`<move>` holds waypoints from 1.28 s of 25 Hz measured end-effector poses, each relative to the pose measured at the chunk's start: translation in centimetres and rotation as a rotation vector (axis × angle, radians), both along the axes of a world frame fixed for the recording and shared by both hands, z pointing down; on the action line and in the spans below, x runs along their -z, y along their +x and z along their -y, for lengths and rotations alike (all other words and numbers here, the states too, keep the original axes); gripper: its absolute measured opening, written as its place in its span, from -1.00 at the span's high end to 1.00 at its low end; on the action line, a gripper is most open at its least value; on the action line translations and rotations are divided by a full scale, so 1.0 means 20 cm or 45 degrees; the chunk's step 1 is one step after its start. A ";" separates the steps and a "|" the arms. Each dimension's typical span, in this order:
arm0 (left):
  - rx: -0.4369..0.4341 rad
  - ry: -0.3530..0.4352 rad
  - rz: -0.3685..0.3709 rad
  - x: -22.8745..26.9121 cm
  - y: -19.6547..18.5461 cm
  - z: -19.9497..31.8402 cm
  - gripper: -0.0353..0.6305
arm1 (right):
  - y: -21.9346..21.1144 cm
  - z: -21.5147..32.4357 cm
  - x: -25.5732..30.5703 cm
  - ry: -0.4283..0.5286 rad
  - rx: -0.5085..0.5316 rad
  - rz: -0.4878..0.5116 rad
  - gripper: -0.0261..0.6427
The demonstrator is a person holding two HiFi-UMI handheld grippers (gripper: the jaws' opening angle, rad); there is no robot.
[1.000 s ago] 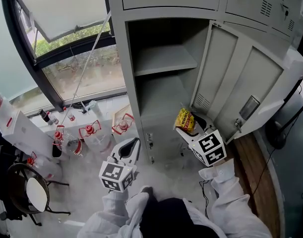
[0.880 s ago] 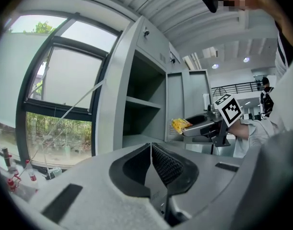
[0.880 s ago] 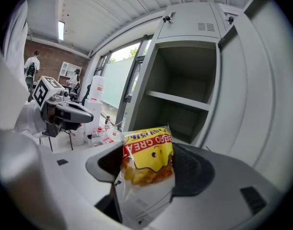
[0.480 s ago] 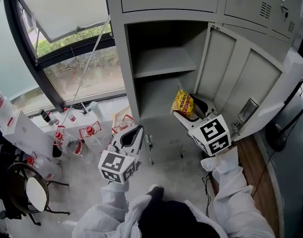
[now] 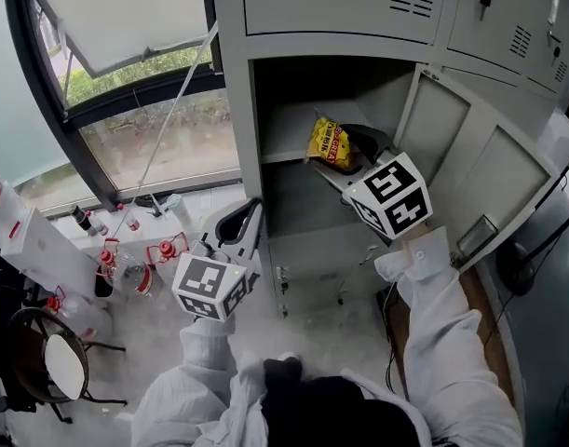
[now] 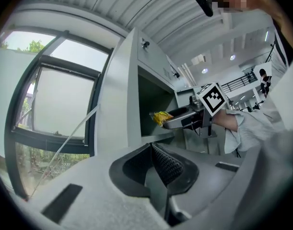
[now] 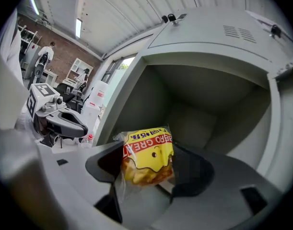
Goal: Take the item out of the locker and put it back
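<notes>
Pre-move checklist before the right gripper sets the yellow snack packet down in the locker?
1. Grip: right gripper shut on the yellow plastic snack packet - ok.
2. Access: door of the grey metal locker swung wide open - ok.
3. Landing spot: upper shelf bare where visible - ok.
4. Other side: left gripper shut, empty, low outside the locker, off the path - ok.
5. Packet past the shelf's front edge - cannot tell.

Large window [image 5: 144,128] letting daylight in; round-seated chair [image 5: 65,366] standing on pale floor [image 5: 331,329]; ceiling strip lights [image 7: 78,27] glowing.
</notes>
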State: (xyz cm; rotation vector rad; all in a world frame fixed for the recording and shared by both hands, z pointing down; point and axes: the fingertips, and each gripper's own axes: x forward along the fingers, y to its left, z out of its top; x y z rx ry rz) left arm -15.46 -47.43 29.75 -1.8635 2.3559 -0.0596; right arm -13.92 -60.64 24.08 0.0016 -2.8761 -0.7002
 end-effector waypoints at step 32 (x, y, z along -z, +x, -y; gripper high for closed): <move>0.075 0.022 0.057 -0.02 -0.42 -0.05 0.85 | -0.75 0.15 -0.14 -0.166 0.179 -0.549 0.00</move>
